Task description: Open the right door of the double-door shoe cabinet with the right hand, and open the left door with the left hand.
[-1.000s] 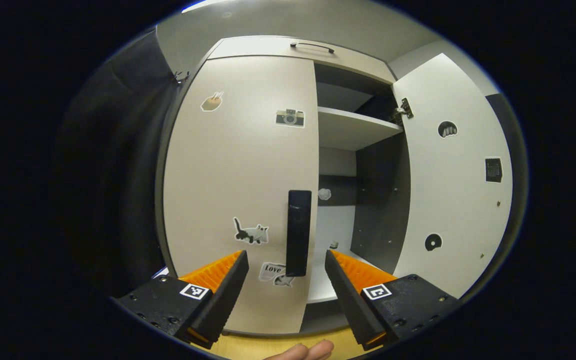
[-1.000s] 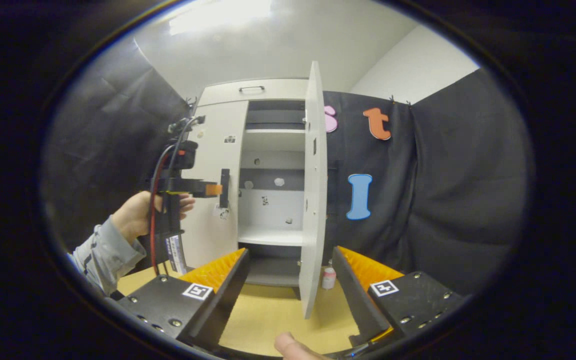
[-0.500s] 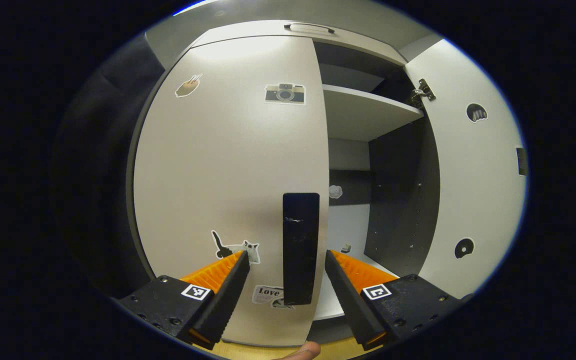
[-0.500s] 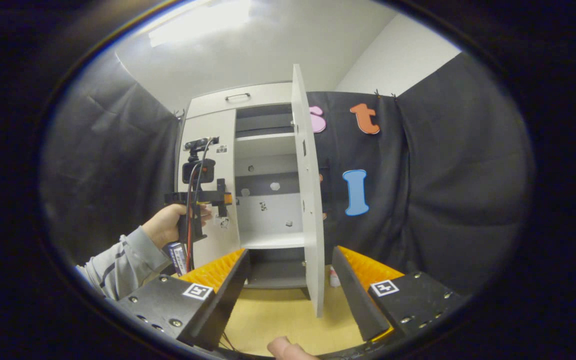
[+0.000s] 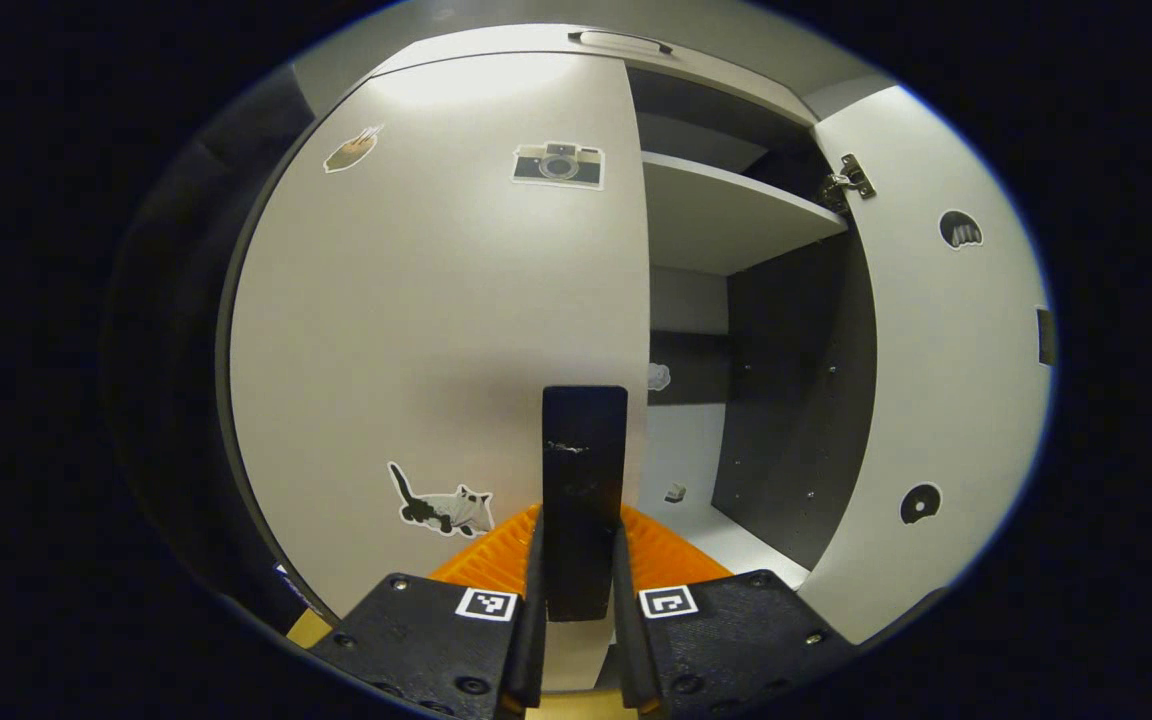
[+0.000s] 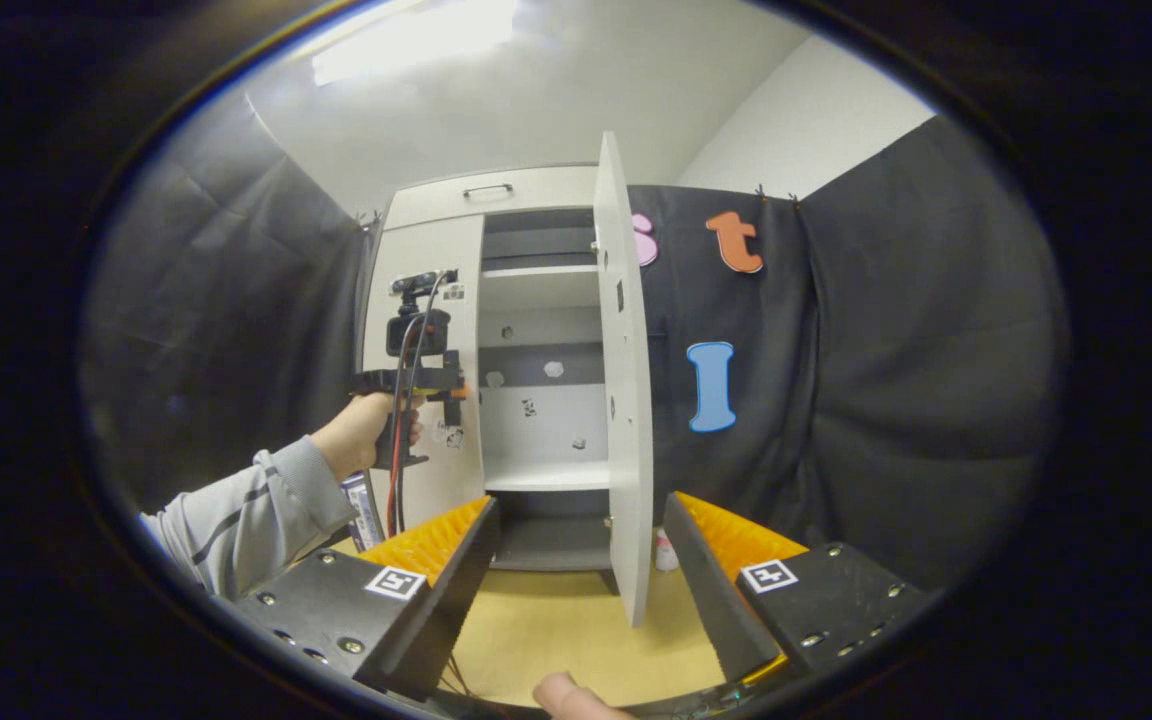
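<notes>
Black handle bar (image 5: 584,500) of the left door (image 5: 436,330) stands upright between the fingers of the left gripper (image 5: 576,600) in the left gripper view; jaws drawn narrow, one finger against each long side of the bar, so judged clamped on it; bar's long axis vertical, jaws crossing it horizontally near its lower end; bar sits at the door's free edge, next to the open middle of the shoe cabinet (image 5: 726,210); left door looks closed or barely cracked, hinge side away to the left; judgement: coming move is a pull back toward the holder with an arc out to the left, bar kept square in the jaws so it does not slip.

Right gripper (image 6: 576,560), in the right gripper view, jaws wide, holding nothing and touching nothing; right door (image 6: 621,380) stands edge-on ahead of it, swung well out from the cabinet, so that half looks done; same view shows the left gripper (image 6: 451,383) at the bar, held by a hand (image 6: 366,430) in a grey sleeve; left hand plainly the nearer to the remaining door; wooden floor (image 6: 556,640) below.
</notes>
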